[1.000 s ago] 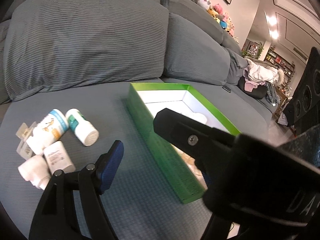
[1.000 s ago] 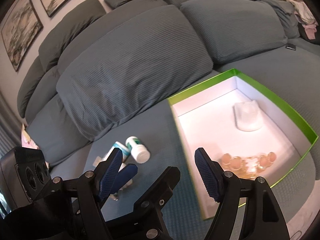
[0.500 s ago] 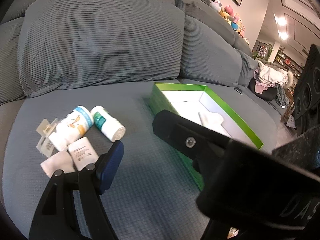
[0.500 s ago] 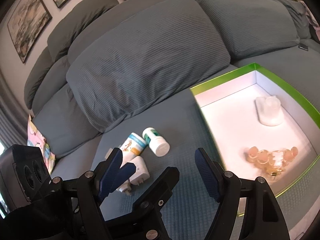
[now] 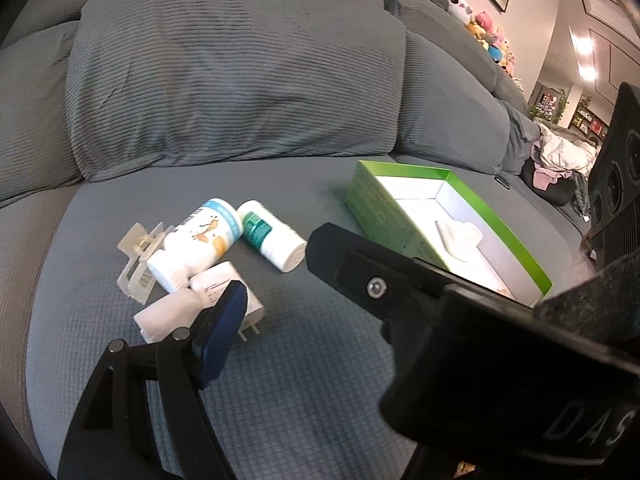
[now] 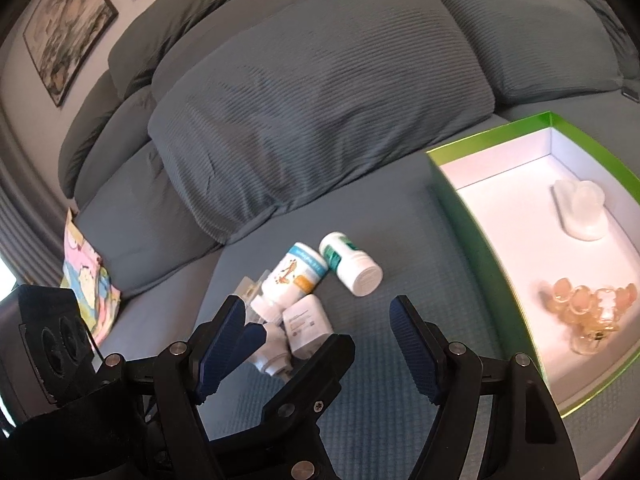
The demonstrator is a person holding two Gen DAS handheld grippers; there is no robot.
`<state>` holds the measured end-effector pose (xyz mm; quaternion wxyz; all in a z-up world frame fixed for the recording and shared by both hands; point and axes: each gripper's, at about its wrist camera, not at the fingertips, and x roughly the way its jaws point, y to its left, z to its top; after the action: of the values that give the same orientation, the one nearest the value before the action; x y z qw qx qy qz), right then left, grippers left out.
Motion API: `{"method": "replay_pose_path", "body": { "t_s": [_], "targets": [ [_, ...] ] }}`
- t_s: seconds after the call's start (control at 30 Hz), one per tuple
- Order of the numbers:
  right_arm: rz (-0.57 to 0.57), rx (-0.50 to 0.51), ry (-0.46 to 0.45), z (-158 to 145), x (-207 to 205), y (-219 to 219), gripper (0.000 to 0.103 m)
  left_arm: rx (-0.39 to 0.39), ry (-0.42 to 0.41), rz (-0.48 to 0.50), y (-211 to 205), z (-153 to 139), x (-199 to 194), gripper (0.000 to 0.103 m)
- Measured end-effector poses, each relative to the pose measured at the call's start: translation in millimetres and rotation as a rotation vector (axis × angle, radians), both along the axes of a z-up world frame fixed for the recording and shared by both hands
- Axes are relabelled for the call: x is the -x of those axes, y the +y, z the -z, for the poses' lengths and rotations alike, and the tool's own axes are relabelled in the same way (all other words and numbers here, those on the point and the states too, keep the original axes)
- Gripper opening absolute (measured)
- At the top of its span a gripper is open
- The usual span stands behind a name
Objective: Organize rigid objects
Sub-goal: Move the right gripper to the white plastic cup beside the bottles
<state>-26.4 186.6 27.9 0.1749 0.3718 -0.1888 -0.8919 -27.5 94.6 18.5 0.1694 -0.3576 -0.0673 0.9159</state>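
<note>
A heap of small items lies on the grey sofa seat: a white bottle with a blue band [image 5: 200, 240] [image 6: 294, 280], a white bottle with a green label [image 5: 272, 236] [image 6: 350, 264], a white plug adapter [image 5: 228, 288] [image 6: 306, 320], a small white tube [image 5: 164, 316] and a clear plastic clip [image 5: 138, 256]. To its right stands the green box [image 5: 380, 208] [image 6: 460, 208], which holds a white translucent piece [image 6: 580, 212] and an amber beaded item [image 6: 584, 304]. My left gripper [image 5: 316, 312] is open and empty just short of the heap. My right gripper [image 6: 316, 304] is open beside it, and the two overlap.
Large grey back cushions [image 5: 232, 80] rise behind the seat. A pastel printed bag [image 6: 86, 276] leans at the far left. Plush toys [image 5: 480, 28] and a pile of clothes [image 5: 560, 156] sit further right along the sofa.
Both grippers have swung left, away from the green box and towards the heap of bottles, which now sits nearer and more central. Their jaws stand as wide as before.
</note>
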Motion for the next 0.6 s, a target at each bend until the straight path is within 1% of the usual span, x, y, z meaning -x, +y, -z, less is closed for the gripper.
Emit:
{"method": "replay_pose_path", "body": {
  "t_s": [0.6],
  "targets": [
    [-0.094,-0.006,-0.082,23,14,-43,0.077,0.006,-0.094,-0.068,-40,19,6,0.072]
  ]
}}
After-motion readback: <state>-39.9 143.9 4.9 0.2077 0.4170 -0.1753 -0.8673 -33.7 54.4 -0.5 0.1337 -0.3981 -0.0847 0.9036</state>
